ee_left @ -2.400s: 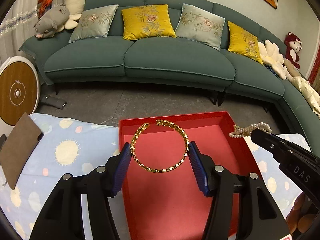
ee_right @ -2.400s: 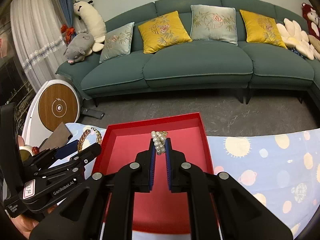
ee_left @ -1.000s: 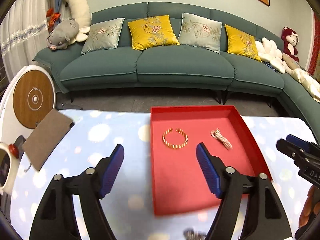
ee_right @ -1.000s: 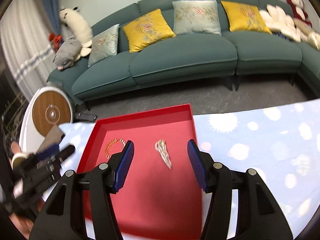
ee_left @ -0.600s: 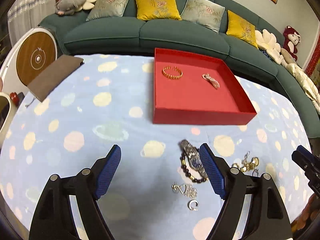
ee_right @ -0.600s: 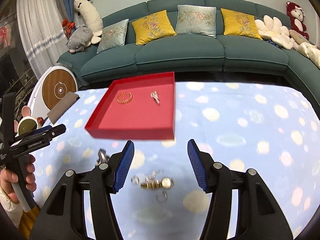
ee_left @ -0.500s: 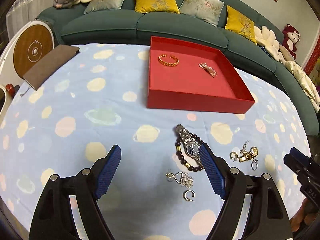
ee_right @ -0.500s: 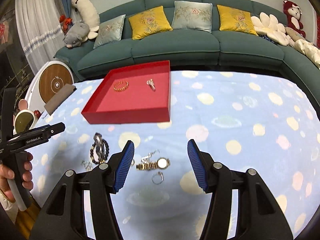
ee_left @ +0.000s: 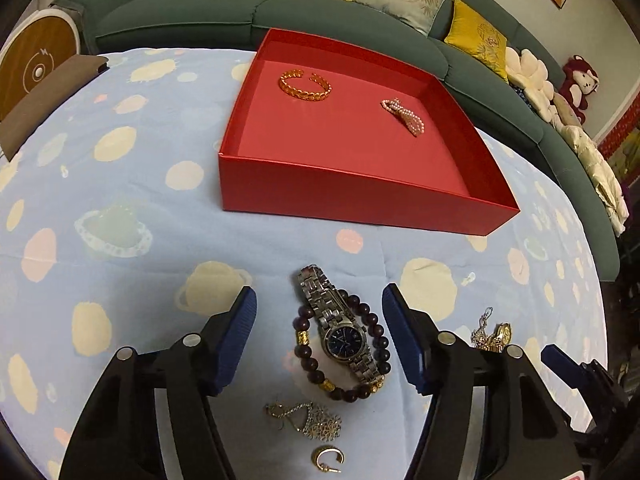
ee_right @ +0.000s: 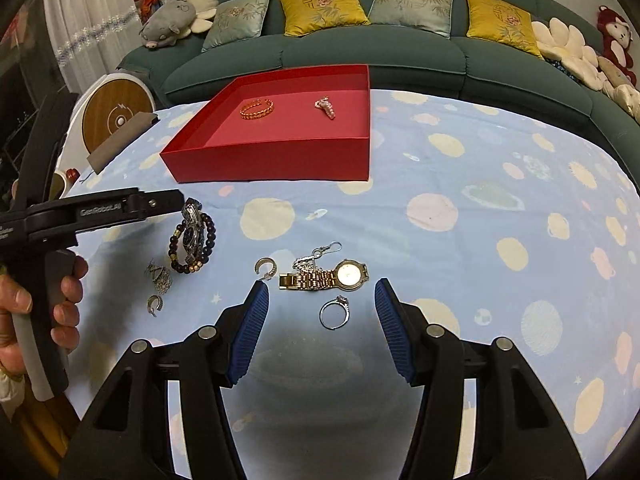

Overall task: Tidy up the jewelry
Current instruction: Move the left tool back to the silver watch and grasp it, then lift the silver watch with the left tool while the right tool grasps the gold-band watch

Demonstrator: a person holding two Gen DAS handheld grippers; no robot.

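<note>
A red tray on the blue cloth holds a gold bangle and a pearl bracelet. My left gripper hovers over a silver watch lying across a dark bead bracelet. Its jaws are closing with both pieces between them, and the pads are clear of them. My right gripper stands open above a silver ring, just short of a gold watch and a thin chain.
A silver pendant and two hoop earrings lie loose on the cloth. A brown pouch sits at the table's left edge by a round white device. A green sofa runs behind.
Both grippers let go of the bangle and pearls in the tray, drew back and sank over the loose jewelry. The left jaws stand narrower than half a second ago.
</note>
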